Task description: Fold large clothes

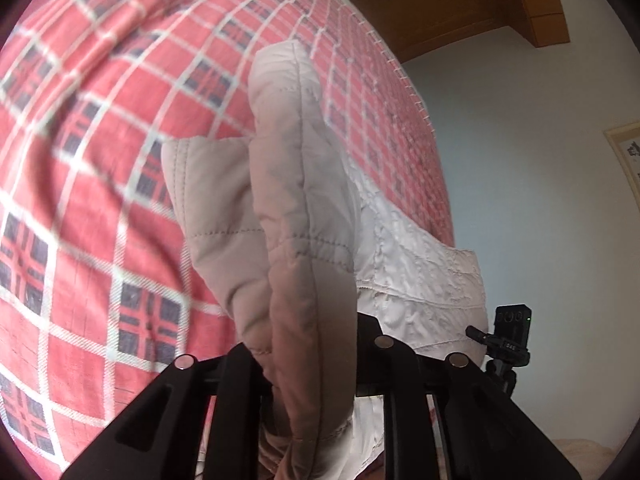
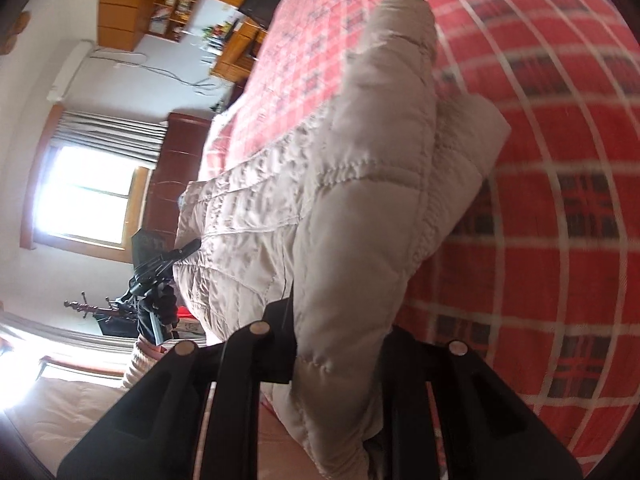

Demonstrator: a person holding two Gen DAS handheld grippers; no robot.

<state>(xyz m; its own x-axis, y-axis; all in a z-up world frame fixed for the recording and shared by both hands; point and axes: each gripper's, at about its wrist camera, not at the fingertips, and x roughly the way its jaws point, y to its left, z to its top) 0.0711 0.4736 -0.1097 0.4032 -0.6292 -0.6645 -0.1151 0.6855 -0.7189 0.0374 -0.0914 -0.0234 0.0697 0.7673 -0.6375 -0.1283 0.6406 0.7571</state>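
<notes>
We count one jacket (image 1: 288,216), a pale beige quilted one, and two grippers, one at each end of it. There is one red plaid bedspread (image 1: 100,160) under it all, and we take that as our landmark.

In the left wrist view, the left gripper (image 1: 316,364) has its two black fingers (image 1: 236,376) closed on a thick fold of the jacket, which fills the gap between them. From that pinch the padded fold runs straight away from the camera across the bedspread, its long axis in line with the fingers, ending in a rounded tip well up the plaid. A flatter quilted panel spreads to the right of the fold, toward the bedspread's edge. Beyond that panel we see the right gripper (image 1: 502,340) as a small black shape against the pale wall (image 1: 520,160); its jaws are too small to read there.

In the right wrist view, a window (image 2: 88,196) lies far left, off the bedspread. The left gripper (image 2: 160,276) shows near it, at the jacket's far edge, held by a hand (image 2: 164,308). The right gripper (image 2: 340,344) pinches another thick fold of the jacket (image 2: 360,184). This fold too points away along the fingers (image 2: 280,344), over the bedspread (image 2: 560,200), with the body of the jacket lying to its left.
</notes>
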